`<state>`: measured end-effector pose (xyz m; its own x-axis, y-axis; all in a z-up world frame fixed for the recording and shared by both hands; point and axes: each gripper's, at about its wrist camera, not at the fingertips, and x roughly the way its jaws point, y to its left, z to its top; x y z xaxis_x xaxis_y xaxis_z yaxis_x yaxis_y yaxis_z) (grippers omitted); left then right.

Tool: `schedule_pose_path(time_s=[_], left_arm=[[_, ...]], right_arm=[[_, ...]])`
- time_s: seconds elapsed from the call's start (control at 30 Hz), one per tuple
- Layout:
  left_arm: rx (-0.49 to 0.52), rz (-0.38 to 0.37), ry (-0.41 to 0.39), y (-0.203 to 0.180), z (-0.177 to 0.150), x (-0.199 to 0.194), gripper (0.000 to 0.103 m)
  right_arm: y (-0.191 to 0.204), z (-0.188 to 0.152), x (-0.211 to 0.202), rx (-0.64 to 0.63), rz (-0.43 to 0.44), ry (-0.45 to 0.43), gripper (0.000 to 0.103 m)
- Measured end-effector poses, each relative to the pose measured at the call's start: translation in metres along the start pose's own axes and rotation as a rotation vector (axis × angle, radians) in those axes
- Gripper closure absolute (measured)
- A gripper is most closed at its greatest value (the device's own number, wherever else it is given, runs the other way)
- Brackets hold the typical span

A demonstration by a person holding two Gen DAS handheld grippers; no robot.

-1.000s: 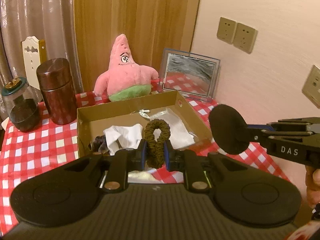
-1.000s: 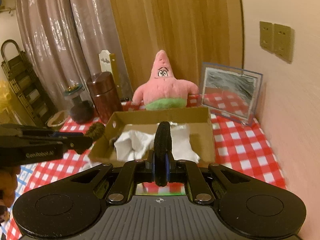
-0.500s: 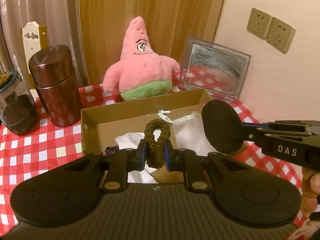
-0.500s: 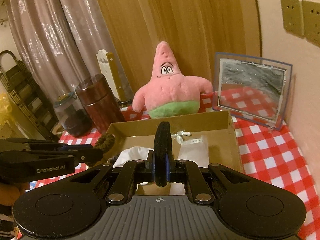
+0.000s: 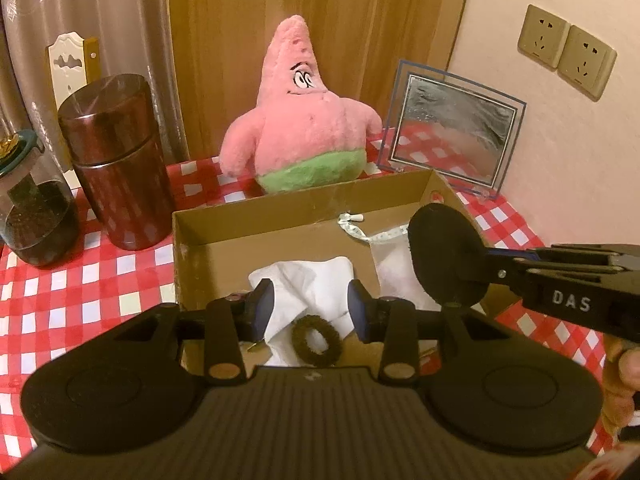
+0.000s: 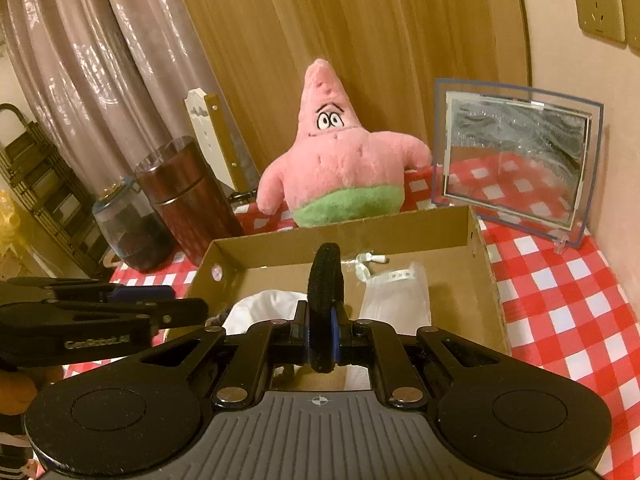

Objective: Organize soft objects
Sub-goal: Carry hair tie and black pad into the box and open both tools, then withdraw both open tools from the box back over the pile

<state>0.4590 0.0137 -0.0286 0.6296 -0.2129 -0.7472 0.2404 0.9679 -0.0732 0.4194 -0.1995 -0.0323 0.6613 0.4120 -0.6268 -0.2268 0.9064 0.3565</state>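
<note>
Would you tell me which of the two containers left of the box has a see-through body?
The shorter jar with the teal lid, at the far left: its dark contents show through its clear wall. The taller brown canister beside it is opaque and reflective.

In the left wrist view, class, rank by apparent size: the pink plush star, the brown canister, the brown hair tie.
1. pink plush star
2. brown canister, somewhat smaller, at a similar depth
3. brown hair tie, smallest by far despite lying nearest the camera
</note>
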Motion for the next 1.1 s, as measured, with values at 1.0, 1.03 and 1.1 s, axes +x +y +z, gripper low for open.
schedule_pose_path(time_s=[1.0,1.03,1.1], left_arm=[[-0.048,0.036,-0.103,-0.008,-0.047,-0.11,0.053],[-0.055,0.036,-0.109,-0.01,-0.051,-0.118,0.052],[-0.068,0.035,-0.115,-0.015,-0.06,-0.134,0.051]], right_arm=[[0.008,-0.037,-0.092,0.014,-0.034,-0.063,0.043],[0.011,-0.041,-0.101,0.013,-0.036,-0.067,0.043],[0.019,-0.048,-0.117,-0.01,-0.049,-0.075,0.043]])
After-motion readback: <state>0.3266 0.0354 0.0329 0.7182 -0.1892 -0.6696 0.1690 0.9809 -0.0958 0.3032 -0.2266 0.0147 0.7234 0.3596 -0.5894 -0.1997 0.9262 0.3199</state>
